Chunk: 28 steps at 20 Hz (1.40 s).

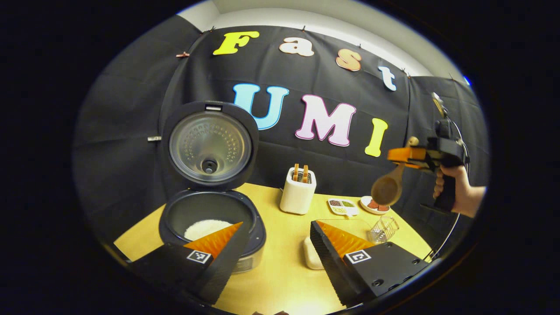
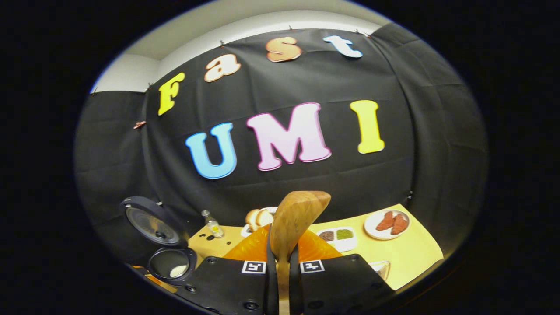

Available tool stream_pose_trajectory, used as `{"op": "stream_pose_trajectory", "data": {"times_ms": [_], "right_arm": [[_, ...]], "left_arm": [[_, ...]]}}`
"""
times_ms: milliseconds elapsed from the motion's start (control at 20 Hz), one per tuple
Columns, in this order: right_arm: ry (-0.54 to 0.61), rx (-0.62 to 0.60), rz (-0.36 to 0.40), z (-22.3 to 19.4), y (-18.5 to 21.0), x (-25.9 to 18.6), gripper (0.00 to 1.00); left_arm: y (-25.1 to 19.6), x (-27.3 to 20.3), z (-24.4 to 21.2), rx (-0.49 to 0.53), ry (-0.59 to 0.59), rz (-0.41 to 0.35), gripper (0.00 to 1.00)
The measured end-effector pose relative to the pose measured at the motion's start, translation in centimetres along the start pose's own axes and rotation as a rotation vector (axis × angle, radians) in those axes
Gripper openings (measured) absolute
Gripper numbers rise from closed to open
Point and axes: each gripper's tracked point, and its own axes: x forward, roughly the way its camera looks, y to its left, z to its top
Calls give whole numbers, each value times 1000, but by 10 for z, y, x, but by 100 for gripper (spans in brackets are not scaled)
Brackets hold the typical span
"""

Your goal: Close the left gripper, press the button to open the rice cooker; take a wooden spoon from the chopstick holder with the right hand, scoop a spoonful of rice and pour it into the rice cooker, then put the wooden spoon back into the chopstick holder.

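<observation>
1. In the left gripper view the rice cooker (image 1: 212, 227) stands open at lower left on the yellow table (image 1: 280, 280). Its lid (image 1: 210, 146) is raised upright, showing the metal inner plate. White rice (image 1: 205, 228) lies in the pot, partly hidden behind one finger of the left gripper (image 1: 275, 245).
2. The left gripper's two fingers sit wide apart at the bottom of that view, released and grasping nothing. Between them a small white object (image 1: 311, 256) lies on the table, mostly covered by the right-hand finger, so I cannot tell what it is.
3. The white chopstick holder (image 1: 298, 191) stands at mid-frame with two wooden handles sticking out of its top.
4. At the right edge of the left gripper view, a hand (image 1: 455, 188) holds the right gripper (image 1: 404, 157) in the air. It is clenched on the wooden spoon (image 1: 388, 188), whose bowl hangs below it, above the table's far right end. Whether the bowl carries rice cannot be seen.
5. In the right gripper view the right gripper (image 2: 280, 262) presses both fingers on the spoon's handle at bottom centre. The spoon (image 2: 297, 216) rises between them and hides part of what looks like sliced bread (image 2: 258, 217).
6. A divided dish (image 2: 337, 236) and a plate of reddish food (image 2: 387, 223) sit at lower right. The cooker (image 2: 168, 262) is at lower left, near the frame edge.
7. A wire basket (image 1: 383, 229) stands just past the left gripper's right-hand finger.
</observation>
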Motion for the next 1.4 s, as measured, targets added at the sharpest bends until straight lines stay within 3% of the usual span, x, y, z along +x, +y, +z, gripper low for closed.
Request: {"op": "stream_pose_trajectory", "data": {"times_ms": [300, 600, 950, 1000, 1050, 1400], "right_arm": [[44, 95, -126, -20, -109, 6, 13], [103, 135, -196, -56, -173, 23, 13], [187, 188, -265, -109, -209, 44, 13], [200, 195, -274, -118, -213, 45, 18], [213, 202, -283, -126, -217, 46, 13], [268, 266, -348, -166, -229, 51, 16]], "left_arm": [[-28, 9, 8, 20, -7, 68, 95], [-33, 15, 5, 25, 15, 152, 95], [-29, 13, 14, 32, 17, 237, 95], [-27, 13, 16, 36, 14, 245, 95], [-26, 13, 19, 39, 11, 253, 95], [-8, 6, 43, 58, -21, 300, 95]]}}
